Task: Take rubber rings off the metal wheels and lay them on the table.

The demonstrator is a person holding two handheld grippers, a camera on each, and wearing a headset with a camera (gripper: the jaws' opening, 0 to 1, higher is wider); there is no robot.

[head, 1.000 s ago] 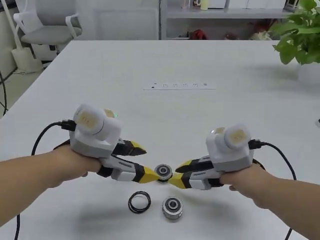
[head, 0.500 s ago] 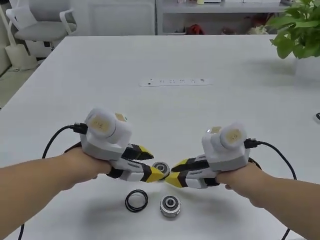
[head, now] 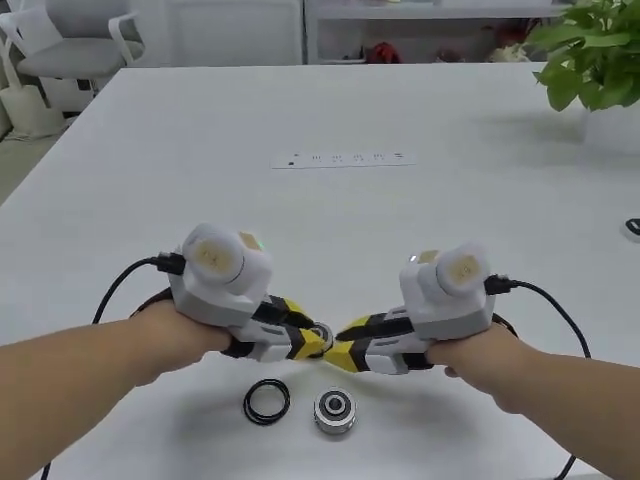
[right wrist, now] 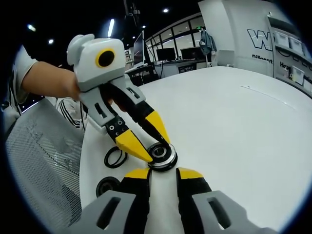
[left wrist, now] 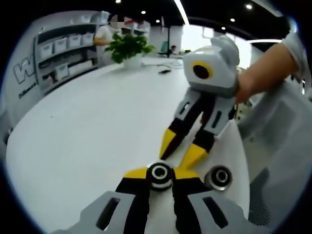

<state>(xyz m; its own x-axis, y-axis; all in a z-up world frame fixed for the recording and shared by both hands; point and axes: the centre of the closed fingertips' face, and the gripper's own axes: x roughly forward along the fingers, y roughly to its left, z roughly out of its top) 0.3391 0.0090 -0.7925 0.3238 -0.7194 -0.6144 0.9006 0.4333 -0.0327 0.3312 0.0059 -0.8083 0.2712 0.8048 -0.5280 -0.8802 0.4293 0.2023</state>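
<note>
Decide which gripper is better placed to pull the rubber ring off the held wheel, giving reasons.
Likely right: the left gripper is clamped on the wheel, while the right gripper, fingers open, sits at its rim.

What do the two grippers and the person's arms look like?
Both the left gripper and right gripper have white-grey bodies and black jaws with yellow tips. A black cable leaves each rear. The forearms are bare.
</note>
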